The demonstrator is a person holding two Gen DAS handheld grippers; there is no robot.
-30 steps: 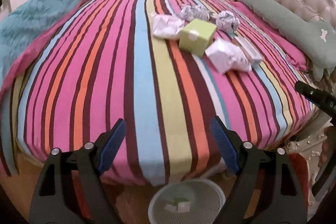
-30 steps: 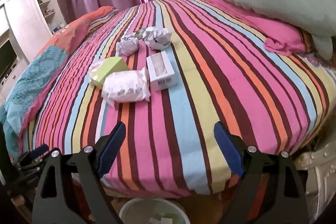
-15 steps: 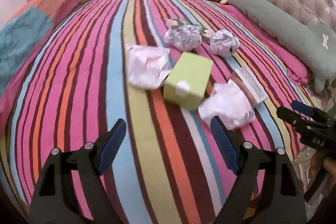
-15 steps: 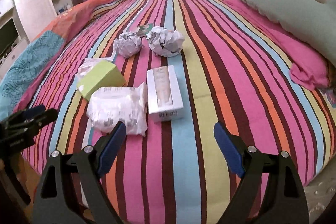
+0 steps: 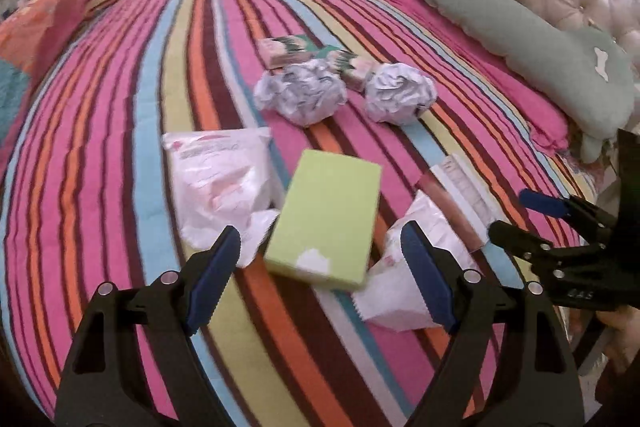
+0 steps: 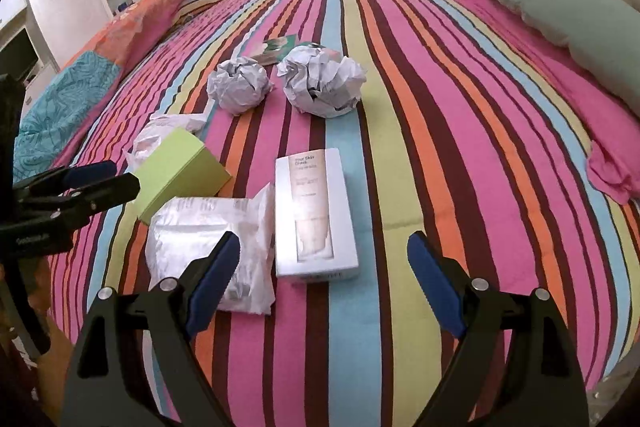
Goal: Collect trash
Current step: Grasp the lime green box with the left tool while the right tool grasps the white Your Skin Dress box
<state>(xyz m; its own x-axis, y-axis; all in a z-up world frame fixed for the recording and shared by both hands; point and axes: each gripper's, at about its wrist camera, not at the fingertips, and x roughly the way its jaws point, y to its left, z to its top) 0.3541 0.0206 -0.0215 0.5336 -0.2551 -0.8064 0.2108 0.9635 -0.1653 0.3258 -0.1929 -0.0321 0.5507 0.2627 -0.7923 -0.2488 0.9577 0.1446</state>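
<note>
Fingers, left gripper point(image 5: 320, 275): spread wide, holding nothing, poised above the green box point(image 5: 326, 217).
Fingers, right gripper point(image 6: 322, 275): spread wide, holding nothing, above the white carton point(image 6: 314, 213) and plastic packet point(image 6: 212, 243).
Trash: clustered mid-bed on the striped bedspread point(image 6: 440, 131), nearer the foot edge than the headboard.
Paper balls: two crumpled ones point(image 6: 239, 89) point(image 6: 322, 85) lay side by side beyond the boxes.
Second packet point(image 5: 220, 183): just left of the green box.
Green bolster point(image 5: 516, 31): along the headboard side.
</note>
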